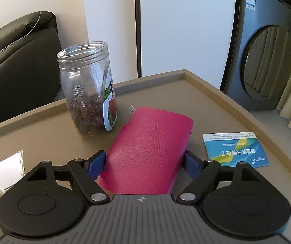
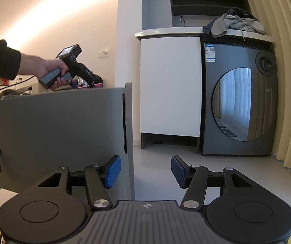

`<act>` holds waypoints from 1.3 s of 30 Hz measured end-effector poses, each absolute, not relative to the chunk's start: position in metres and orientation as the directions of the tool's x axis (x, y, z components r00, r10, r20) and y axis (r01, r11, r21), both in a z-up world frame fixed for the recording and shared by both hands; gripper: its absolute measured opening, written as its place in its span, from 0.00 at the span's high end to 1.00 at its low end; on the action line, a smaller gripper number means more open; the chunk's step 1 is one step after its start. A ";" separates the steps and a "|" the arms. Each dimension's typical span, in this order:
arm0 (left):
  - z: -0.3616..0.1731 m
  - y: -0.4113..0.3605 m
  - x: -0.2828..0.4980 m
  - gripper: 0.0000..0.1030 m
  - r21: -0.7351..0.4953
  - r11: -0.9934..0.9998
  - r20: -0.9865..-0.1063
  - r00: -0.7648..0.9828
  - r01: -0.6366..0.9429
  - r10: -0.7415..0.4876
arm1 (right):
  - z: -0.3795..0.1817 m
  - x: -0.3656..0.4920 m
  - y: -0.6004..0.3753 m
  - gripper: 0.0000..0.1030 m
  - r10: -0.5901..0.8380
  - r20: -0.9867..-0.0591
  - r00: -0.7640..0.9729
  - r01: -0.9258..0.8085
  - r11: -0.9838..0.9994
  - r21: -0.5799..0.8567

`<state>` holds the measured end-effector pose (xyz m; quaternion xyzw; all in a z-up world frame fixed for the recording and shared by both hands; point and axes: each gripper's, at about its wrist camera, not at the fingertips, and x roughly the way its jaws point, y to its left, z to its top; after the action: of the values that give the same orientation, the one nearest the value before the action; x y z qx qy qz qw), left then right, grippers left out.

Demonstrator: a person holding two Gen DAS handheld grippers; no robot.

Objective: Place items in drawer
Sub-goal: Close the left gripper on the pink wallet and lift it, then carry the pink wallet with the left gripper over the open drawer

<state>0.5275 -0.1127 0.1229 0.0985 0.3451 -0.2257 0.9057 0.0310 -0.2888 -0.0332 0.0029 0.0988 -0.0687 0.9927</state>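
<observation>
The grey cabinet (image 2: pixel 54 134) carries a taupe tray top (image 1: pixel 216 93); its side panel (image 2: pixel 129 134) stands just ahead of the right gripper (image 2: pixel 145 170), whose jaws are spread and hold nothing. On the tray, the pink wallet (image 1: pixel 151 146) lies with its long axis running straight away from the left gripper (image 1: pixel 145 162), whose jaws pinch its near end. A glass jar (image 1: pixel 88 89) stands to the wallet's left, a blue card (image 1: pixel 235 150) to its right. No drawer opening is visible.

A grey front-loading washing machine (image 2: pixel 239 99) stands against the far wall beside a white cabinet (image 2: pixel 171 85), a heap of crumpled clothes (image 2: pixel 235 23) on the counter above it. Cream curtains (image 2: pixel 283 81) hang alongside, and a black leather sofa (image 1: pixel 17 61) sits opposite.
</observation>
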 end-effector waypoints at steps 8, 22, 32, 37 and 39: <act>0.136 -0.112 0.501 0.20 0.042 0.886 -0.632 0.699 0.462 -0.334 | -0.027 0.024 -0.283 0.43 -0.132 -0.185 0.974 0.128 0.991 -0.035; 0.168 -0.078 0.438 0.20 0.060 0.910 -0.547 0.776 0.411 -0.314 | -0.010 0.013 -0.256 0.40 -0.086 -0.140 0.986 0.078 0.995 -0.067; 0.182 -0.043 0.379 0.20 0.076 0.925 -0.474 0.830 0.373 -0.295 | 0.003 0.008 -0.232 0.39 -0.026 -0.129 0.991 0.020 0.999 -0.049; 0.186 -0.023 0.347 0.20 0.060 0.928 -0.438 0.845 0.369 -0.308 | 0.009 0.008 -0.223 0.38 -0.005 -0.125 0.992 -0.001 0.999 -0.050; 0.188 -0.015 0.334 0.20 0.053 0.928 -0.425 0.850 0.368 -0.313 | 0.010 0.006 -0.220 0.37 -0.005 -0.121 0.993 -0.001 0.999 -0.047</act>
<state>0.3340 -0.0152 0.1877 0.0665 0.2090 -0.1775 0.9594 0.0061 -0.2198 0.0100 -0.0234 0.0608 -0.0011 0.9979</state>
